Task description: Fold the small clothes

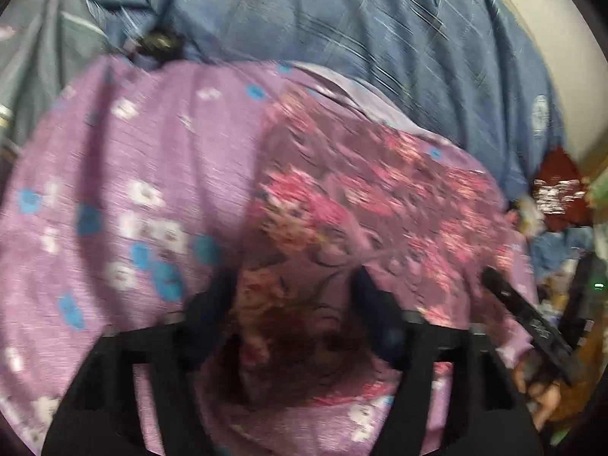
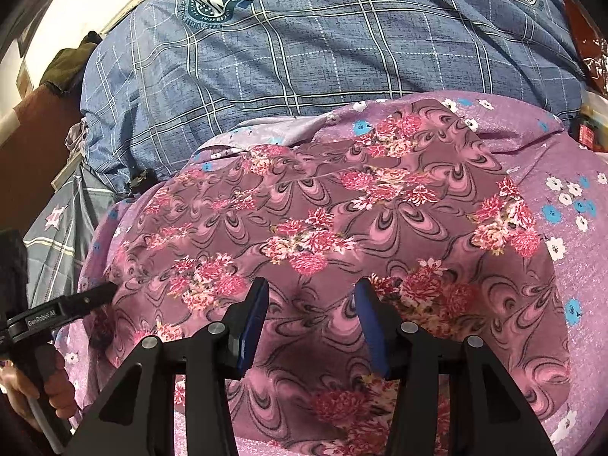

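Your work surface is a bed: a blue checked quilt (image 2: 304, 57) bulks at the back, and in front of it lies a lilac sheet (image 2: 570, 266) with small white and blue flowers. On that sheet rests the pink floral garment (image 2: 323, 209), spread flat. Your right gripper (image 2: 311, 296) hangs over it, fingers spread apart — your left gripper (image 1: 296, 288) too, spread above the cloth's blurred edge.

Right gripper (image 2: 311, 323): matte black triangular arms w/ cut-outs; round silver screws; blue pads (image 2: 254, 326); left gripper (image 1: 296, 319): same black frame, dark blue pads, "GenRobot.AI" in white on its side; bare skin on left hand (image 2: 45, 387).
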Demonstrator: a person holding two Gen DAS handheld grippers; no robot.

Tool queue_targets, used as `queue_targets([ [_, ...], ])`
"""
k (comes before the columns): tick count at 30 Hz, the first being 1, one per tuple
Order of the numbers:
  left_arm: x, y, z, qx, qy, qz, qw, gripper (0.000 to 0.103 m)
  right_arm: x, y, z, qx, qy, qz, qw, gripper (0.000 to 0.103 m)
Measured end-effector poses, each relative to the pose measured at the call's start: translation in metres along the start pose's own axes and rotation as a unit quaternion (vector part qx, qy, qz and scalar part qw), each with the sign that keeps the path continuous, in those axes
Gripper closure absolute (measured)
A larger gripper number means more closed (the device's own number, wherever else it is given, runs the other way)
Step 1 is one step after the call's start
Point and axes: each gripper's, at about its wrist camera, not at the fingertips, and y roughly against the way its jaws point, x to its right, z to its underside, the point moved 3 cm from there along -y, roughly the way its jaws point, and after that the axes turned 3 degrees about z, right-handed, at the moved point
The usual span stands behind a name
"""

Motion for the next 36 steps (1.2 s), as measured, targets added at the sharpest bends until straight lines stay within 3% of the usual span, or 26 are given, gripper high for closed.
queue_targets([
  [2, 0.002, 0.000, -0.001, -0.010, 0.000, 0.026, 0.9996, 0.067, 0.002, 0.000, -0.002, 0.002, -0.001, 0.003, 1.000, 0.054],
  [3, 0.004, -0.001, -0.001, -0.012, -0.009, 0.022, 0.9996, 0.070, 0.004, 0.000, -0.002, 0.002, -0.002, 0.005, 1.000, 0.054],
  [7, 0.012, -0.001, -0.003, -0.016, -0.031, 0.010, 0.9994, 0.074, 0.013, 0.003, -0.005, 0.005, -0.016, 0.009, 1.000, 0.054],
  [8, 0.012, -0.003, -0.003, -0.015, -0.032, 0.001, 0.9994, 0.064, 0.015, 0.004, -0.005, 0.006, -0.018, 0.009, 1.000, 0.054],
  [9, 0.009, -0.003, -0.003, -0.012, -0.031, -0.011, 0.9994, 0.040, 0.017, 0.005, -0.005, 0.007, -0.020, 0.011, 1.000, 0.054],
  [10, 0.006, -0.004, -0.004, -0.014, -0.026, -0.025, 0.9992, 0.029, 0.018, 0.007, -0.005, 0.009, -0.021, 0.012, 1.000, 0.054],
  [11, 0.001, -0.007, -0.004, -0.019, -0.016, -0.037, 0.9990, 0.022, 0.020, 0.008, -0.005, 0.010, -0.021, 0.013, 1.000, 0.054],
  [12, -0.003, -0.009, -0.003, -0.026, -0.004, -0.026, 0.9993, 0.022, 0.021, 0.010, -0.005, 0.012, -0.022, 0.015, 1.000, 0.054],
  [13, -0.005, -0.011, -0.003, -0.030, 0.006, -0.014, 0.9994, 0.026, 0.023, 0.011, -0.006, 0.012, -0.023, 0.016, 1.000, 0.054],
  [15, -0.005, -0.011, -0.002, -0.038, 0.026, 0.025, 0.9986, 0.062, 0.027, 0.014, -0.006, 0.014, -0.028, 0.017, 0.999, 0.054],
  [16, -0.002, -0.010, -0.001, -0.040, 0.026, 0.031, 0.9984, 0.064, 0.029, 0.015, -0.007, 0.015, -0.030, 0.016, 0.999, 0.054],
  [18, 0.008, -0.006, -0.001, -0.037, 0.006, 0.010, 0.9993, 0.078, 0.033, 0.018, -0.009, 0.019, -0.036, 0.017, 0.999, 0.054],
  [22, 0.034, 0.006, -0.005, -0.026, -0.017, -0.021, 0.9993, 0.084, 0.044, 0.023, -0.011, 0.024, -0.051, 0.015, 0.998, 0.054],
  [25, 0.065, 0.019, -0.012, -0.016, -0.045, -0.025, 0.9986, 0.085, 0.056, 0.029, -0.012, 0.031, -0.061, 0.020, 0.997, 0.054],
  [31, 0.170, 0.032, -0.018, -0.010, -0.129, -0.019, 0.9914, 0.089, 0.110, 0.048, -0.013, 0.049, -0.120, 0.033, 0.991, 0.054],
  [36, 0.264, 0.004, -0.001, -0.034, -0.181, 0.010, 0.9828, 0.091, 0.171, 0.062, -0.008, 0.058, -0.199, 0.039, 0.977, 0.054],
])
